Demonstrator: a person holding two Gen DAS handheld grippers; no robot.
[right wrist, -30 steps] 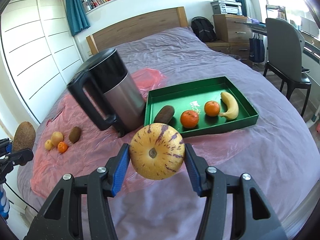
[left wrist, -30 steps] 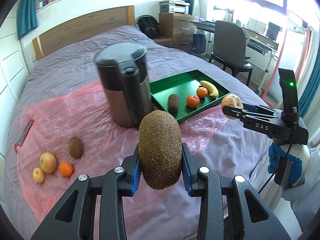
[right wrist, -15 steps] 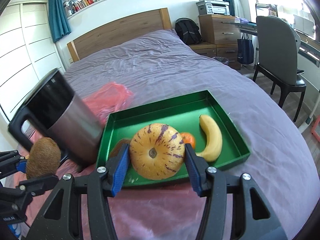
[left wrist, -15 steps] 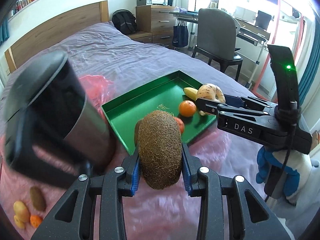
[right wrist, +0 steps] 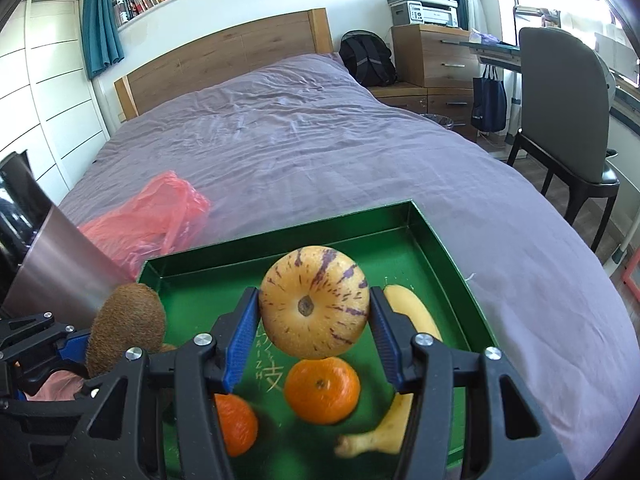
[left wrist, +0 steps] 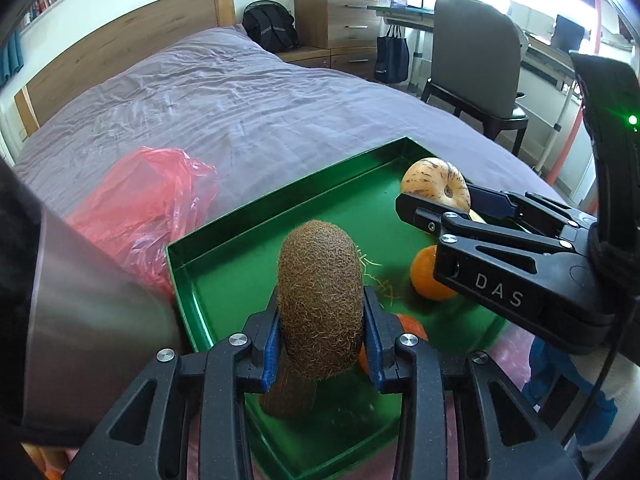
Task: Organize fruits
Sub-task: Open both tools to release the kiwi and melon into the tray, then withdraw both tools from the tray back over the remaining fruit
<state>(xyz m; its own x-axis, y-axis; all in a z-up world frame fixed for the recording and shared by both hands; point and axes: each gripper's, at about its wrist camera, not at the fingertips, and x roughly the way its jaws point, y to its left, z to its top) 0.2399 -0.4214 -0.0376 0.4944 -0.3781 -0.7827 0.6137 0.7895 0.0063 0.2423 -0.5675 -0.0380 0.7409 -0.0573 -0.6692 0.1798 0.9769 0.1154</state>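
Note:
A fuzzy brown kiwi [left wrist: 320, 300] stands between the blue pads of my left gripper [left wrist: 320, 344], which is shut on it above the near left part of the green tray [left wrist: 248, 256]. My right gripper [right wrist: 314, 332] is shut on a round yellow melon with purple streaks [right wrist: 314, 308], held over the tray's middle [right wrist: 224, 276]. From the left wrist the right gripper [left wrist: 436, 200] and its melon [left wrist: 434, 180] show at the right. In the tray lie a banana [right wrist: 408, 316], two oranges [right wrist: 322, 388] [right wrist: 236, 424] and another kiwi [left wrist: 288, 396], partly hidden under my left fingers.
A steel kettle [left wrist: 92, 320] stands close to the tray's left side, with a crumpled pink plastic bag [left wrist: 148, 204] behind it. Everything rests on a purple-covered bed [right wrist: 320, 152]. A chair [right wrist: 568, 120], drawers and a desk stand to the right.
Both grippers have come forward and down, from beside the kettle to over the tray, still holding their fruit. The loose fruit on the pink sheet has almost left view.

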